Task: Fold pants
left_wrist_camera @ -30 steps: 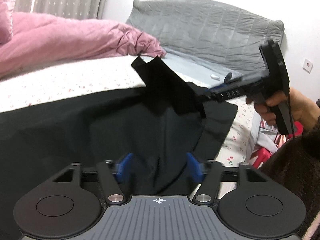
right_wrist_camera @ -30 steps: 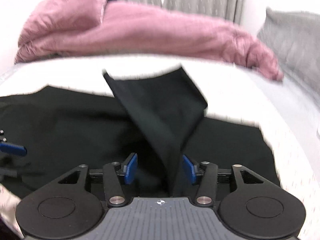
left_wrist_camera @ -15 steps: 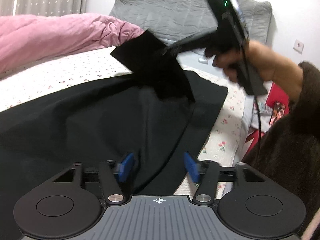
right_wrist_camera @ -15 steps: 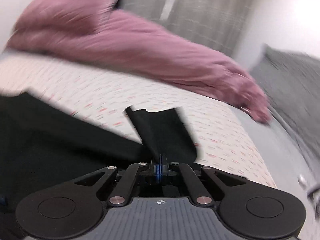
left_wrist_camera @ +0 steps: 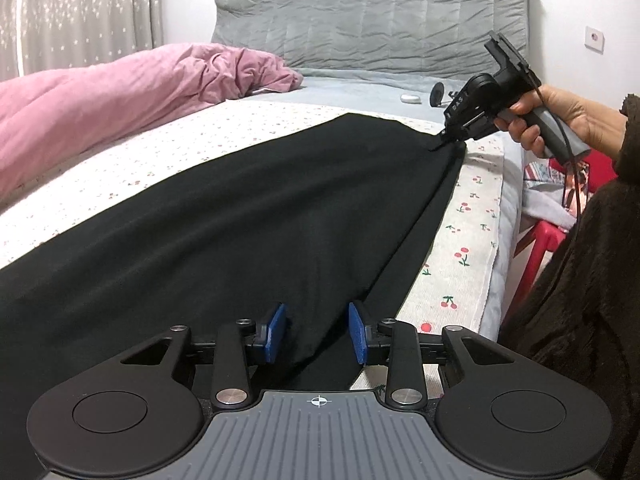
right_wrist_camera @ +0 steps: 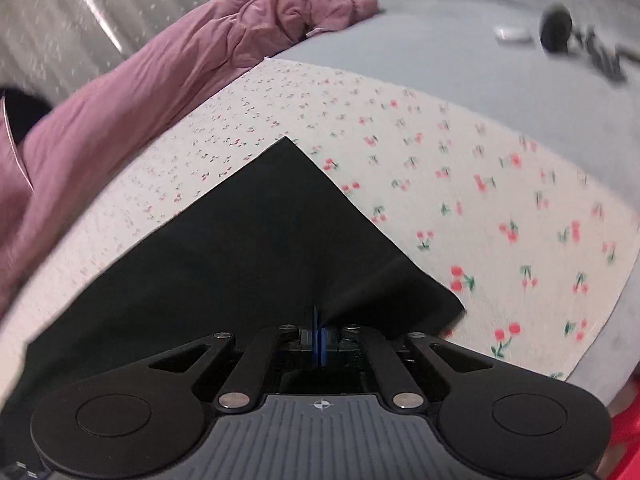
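item: black pants (left_wrist_camera: 248, 216), laid flat along the near edge of the bed (left_wrist_camera: 468, 248), on its cherry-print sheet (right_wrist_camera: 460, 168); the far hem reached toward the grey headboard (left_wrist_camera: 372, 12) end, with one hem corner pointing across the sheet in my right wrist view.

writing: i could make out raised characters on the side of the right gripper's body in the left wrist view, too small to read. no brand or label showed on the pants.

left gripper (left_wrist_camera: 317, 334): pointed down along the pants' near fold. its blue pads (left_wrist_camera: 276, 332) stood apart and were closing, with a ridge of black cloth running between them; i could not see the pads pressing on it.

right gripper (right_wrist_camera: 318, 336): blue pads drawn together with only a sliver between, parting slightly, pinched on the near corner of the hem. in the left wrist view its tip met the cloth at the bed's near edge. the person's right hand (left_wrist_camera: 560, 120) wrapped the grey handle, knuckles toward me, wrist in a dark fleecy sleeve (left_wrist_camera: 580, 280), a black cable trailing down from the handle.

also on the bed: pink duvet (left_wrist_camera: 120, 92) heaped along the far side; a small white object (left_wrist_camera: 411, 97) and a dark round one (right_wrist_camera: 556, 34) near the headboard. red plastic stool (left_wrist_camera: 548, 236) beside the bed.
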The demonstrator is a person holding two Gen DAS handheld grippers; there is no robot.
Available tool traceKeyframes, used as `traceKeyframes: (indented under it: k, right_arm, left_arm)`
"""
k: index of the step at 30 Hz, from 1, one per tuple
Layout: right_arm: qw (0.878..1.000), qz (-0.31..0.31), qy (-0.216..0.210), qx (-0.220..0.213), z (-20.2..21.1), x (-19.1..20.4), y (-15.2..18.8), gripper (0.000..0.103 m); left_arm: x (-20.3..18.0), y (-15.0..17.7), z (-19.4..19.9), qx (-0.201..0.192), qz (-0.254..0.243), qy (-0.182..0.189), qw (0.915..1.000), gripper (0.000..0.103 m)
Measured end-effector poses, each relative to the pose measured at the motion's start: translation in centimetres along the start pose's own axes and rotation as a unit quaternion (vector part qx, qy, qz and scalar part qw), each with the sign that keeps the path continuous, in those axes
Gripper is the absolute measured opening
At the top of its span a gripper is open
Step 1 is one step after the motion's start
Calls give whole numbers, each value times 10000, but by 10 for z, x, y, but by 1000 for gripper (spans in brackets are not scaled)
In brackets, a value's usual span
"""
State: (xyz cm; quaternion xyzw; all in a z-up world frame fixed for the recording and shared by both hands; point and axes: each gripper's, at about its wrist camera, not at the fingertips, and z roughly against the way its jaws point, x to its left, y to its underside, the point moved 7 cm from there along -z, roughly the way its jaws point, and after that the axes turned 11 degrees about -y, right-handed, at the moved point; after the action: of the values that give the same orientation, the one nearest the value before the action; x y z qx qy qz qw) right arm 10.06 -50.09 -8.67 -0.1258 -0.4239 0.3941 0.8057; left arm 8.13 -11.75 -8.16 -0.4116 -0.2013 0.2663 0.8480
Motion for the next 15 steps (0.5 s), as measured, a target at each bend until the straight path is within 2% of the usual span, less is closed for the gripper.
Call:
traceKeyframes:
  k: [1, 3, 6, 8, 10, 13, 15]
  right_arm:
    - [9998, -132, -100, -56, 3, -1, 0, 20]
    - [9990, -337, -231, -159, 9, -5, 0, 26]
    - [9986, -400, -266, -232, 9, -1, 1, 26]
    - [9988, -354, -218, -270, 11, 1, 1, 23]
    - [9990, -262, -171, -328, 17, 0, 1, 3]
    - [9987, 0, -159, -482, 24, 12, -4, 3]
    - [9968, 62, -320, -733, 33, 21, -13, 3]
  left_arm:
    - [-1, 0, 1, -14, -34, -38, 10000, 32]
    - [-3, 1, 3, -51, -111, -116, 9999, 32]
    - [-6, 2, 5, -111, -233, -202, 9995, 32]
    - [-6, 3, 7, -132, -269, -219, 9993, 32]
    - [-5, 3, 7, -136, -297, -230, 9992, 32]
    - [-5, 3, 10, -159, -349, -248, 9990, 34]
    - [-4, 3, 11, -158, -410, -224, 9988, 37]
